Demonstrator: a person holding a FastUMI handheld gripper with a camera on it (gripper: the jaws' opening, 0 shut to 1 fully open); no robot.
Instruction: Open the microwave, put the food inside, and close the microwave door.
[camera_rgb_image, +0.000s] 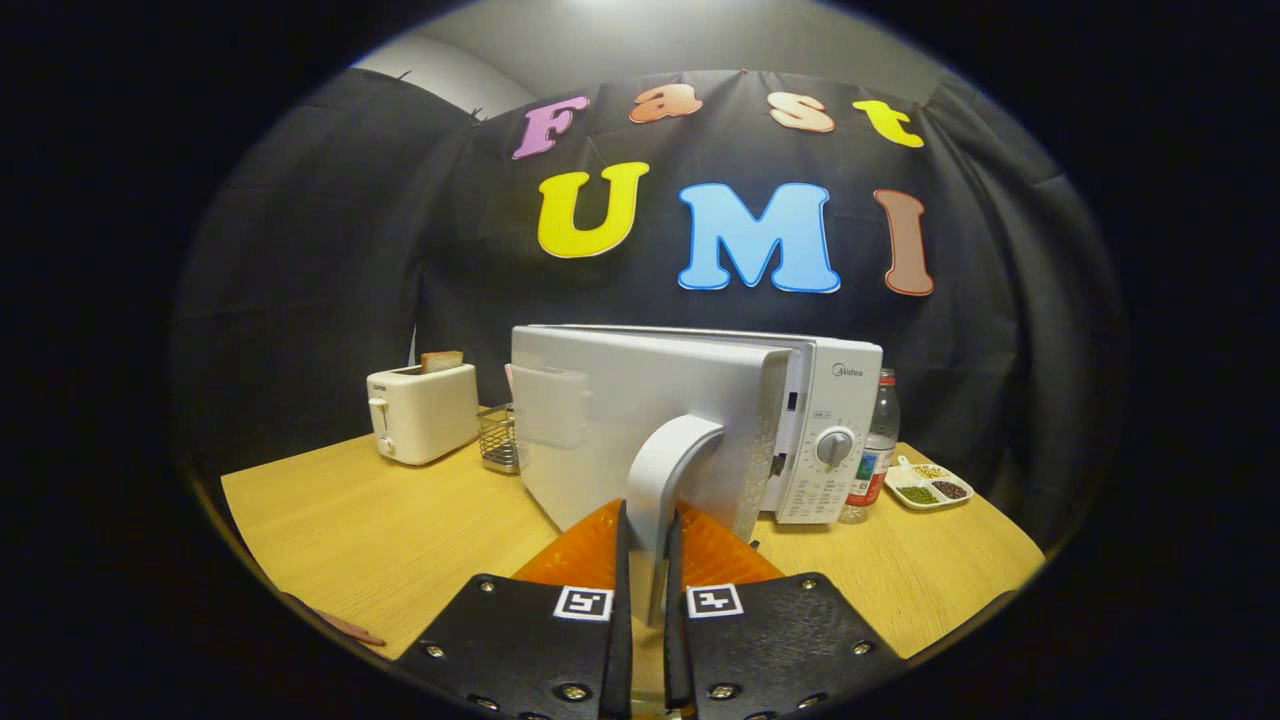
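Tongs (648, 560) clamped on door handle (668, 470) of microwave (700, 420), both fingers pressing it. Door (640, 420) swung partly open, evidently for loading. Food unconfirmed: possibly the divided dish (930, 487) on desk (400, 520), right of microwave, beside bottle (880, 440).

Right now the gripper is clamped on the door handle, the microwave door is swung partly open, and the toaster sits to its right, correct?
Not quite. In the gripper view the toaster sits left of the microwave. The gripper is clamped on the door handle, and the door is partly open.
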